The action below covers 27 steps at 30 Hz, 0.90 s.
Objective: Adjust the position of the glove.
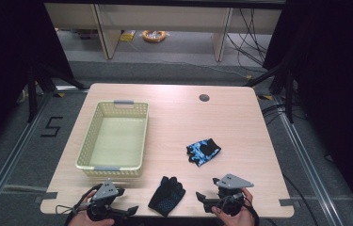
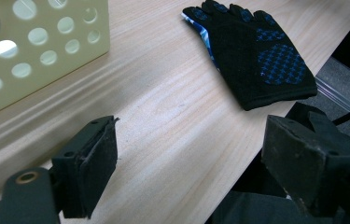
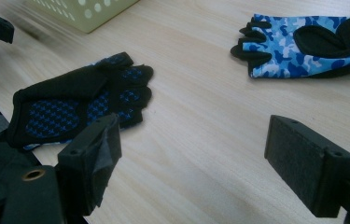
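Observation:
A black glove (image 1: 167,194) with a blue dotted palm lies palm up at the table's front edge, between my two grippers. A blue camouflage glove (image 1: 203,151) lies farther in, right of centre. My left gripper (image 1: 128,210) sits at the front edge just left of the black glove, open and empty. My right gripper (image 1: 203,201) sits just right of that glove, also open and empty. In the left gripper view the black glove (image 2: 256,51) lies ahead of the wide-open left gripper (image 2: 196,158). The right gripper view has the black glove (image 3: 79,105) ahead left and the camouflage glove (image 3: 303,44) ahead right of the right gripper (image 3: 200,163).
An empty cream perforated basket (image 1: 85,141) stands on the table's left half, its near wall close to my left gripper; its wall (image 2: 37,51) and a corner (image 3: 84,11) appear in the gripper views. A round cable hole (image 1: 204,97) sits at the back right.

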Motion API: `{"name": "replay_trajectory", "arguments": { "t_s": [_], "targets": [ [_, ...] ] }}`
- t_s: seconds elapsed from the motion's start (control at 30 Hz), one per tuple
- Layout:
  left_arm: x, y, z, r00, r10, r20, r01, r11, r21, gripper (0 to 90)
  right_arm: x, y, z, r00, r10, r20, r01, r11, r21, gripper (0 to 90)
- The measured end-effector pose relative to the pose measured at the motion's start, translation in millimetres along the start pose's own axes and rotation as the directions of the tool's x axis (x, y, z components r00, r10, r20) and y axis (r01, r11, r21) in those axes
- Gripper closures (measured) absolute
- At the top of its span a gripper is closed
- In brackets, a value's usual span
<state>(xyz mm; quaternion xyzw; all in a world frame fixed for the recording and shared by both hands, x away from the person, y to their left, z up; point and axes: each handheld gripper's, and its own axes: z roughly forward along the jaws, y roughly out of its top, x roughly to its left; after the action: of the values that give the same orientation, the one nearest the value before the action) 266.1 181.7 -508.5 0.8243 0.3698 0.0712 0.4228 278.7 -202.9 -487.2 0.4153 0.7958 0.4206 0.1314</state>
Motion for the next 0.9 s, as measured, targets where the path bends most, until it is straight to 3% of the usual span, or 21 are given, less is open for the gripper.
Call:
{"name": "replay_trajectory", "arguments": {
  "t_s": [0.07,0.1,0.17,0.2,0.37,0.4,0.43,0.53,0.57,0.63,0.77,0.87,0.9],
  "targets": [
    [0.2,0.1,0.1,1.0,0.002,-0.002,-0.002,1.0,0.002,17.6,-2.0,0.6,-0.5,0.9995,-0.028,0.014,0.028,1.0,0.002,19.4],
    [0.2,0.1,0.1,1.0,0.002,-0.002,-0.002,1.0,0.002,17.6,-0.3,0.2,-0.6,1.0,-0.002,0.0,0.002,1.0,0.006,19.4],
    [-0.2,-0.1,0.6,1.0,0.002,-0.006,-0.002,1.0,0.003,17.6,-2.0,0.7,-0.4,0.9995,-0.029,0.014,0.029,1.0,-0.001,19.3],
    [0.0,-0.1,0.6,1.0,0.006,-0.003,-0.006,1.0,0.0,17.6,-1.1,0.7,0.2,0.9999,-0.014,-0.006,0.014,1.0,0.0,19.3],
    [-0.6,0.1,0.3,1.0,0.003,-0.002,-0.003,1.0,0.003,17.6,-1.0,1.2,0.6,0.9996,-0.029,0.004,0.029,1.0,0.001,19.4],
    [0.8,0.4,-0.8,0.9997,0.026,0.0,-0.026,0.9995,0.021,17.6,0.7,1.3,0.6,1.0,-0.008,0.002,0.008,1.0,0.008,19.3],
    [-0.6,0.3,0.3,1.0,0.01,-0.001,-0.01,0.9999,0.007,17.6,0.8,1.6,1.0,1.0,-0.007,-0.002,0.007,1.0,0.006,19.4],
    [-0.3,0.4,0.0,0.9998,0.022,0.001,-0.022,0.9996,0.016,17.6,0.0,3.3,2.6,0.9996,-0.028,-0.01,0.028,1.0,-0.008,20.0],
    [-2.0,0.1,1.4,1.0,0.0,0.003,0.0,1.0,0.003,17.6,0.0,3.3,2.6,0.9996,-0.028,-0.01,0.028,1.0,-0.008,20.0],
    [-1.3,0.6,1.2,0.9997,0.025,-0.006,-0.025,0.9996,0.013,17.6,0.9,5.3,4.4,0.9995,-0.032,-0.007,0.032,0.999,-0.007,21.1],
    [-4.1,1.0,2.8,1.0,0.003,0.005,-0.003,0.9999,-0.011,17.6,2.5,8.1,6.6,0.9991,-0.039,-0.014,0.039,0.999,-0.013,23.6],
    [-5.9,2.5,2.3,0.9997,0.007,0.022,-0.008,0.9997,0.023,17.6,5.2,11.4,9.7,0.9984,-0.047,-0.031,0.047,0.999,-0.014,26.1],
    [-8.2,2.0,4.7,0.9997,0.007,0.024,-0.007,1.0,-0.005,17.6,8.5,12.5,11.1,0.9988,-0.039,-0.03,0.038,0.999,-0.009,28.4]
  ]
}}
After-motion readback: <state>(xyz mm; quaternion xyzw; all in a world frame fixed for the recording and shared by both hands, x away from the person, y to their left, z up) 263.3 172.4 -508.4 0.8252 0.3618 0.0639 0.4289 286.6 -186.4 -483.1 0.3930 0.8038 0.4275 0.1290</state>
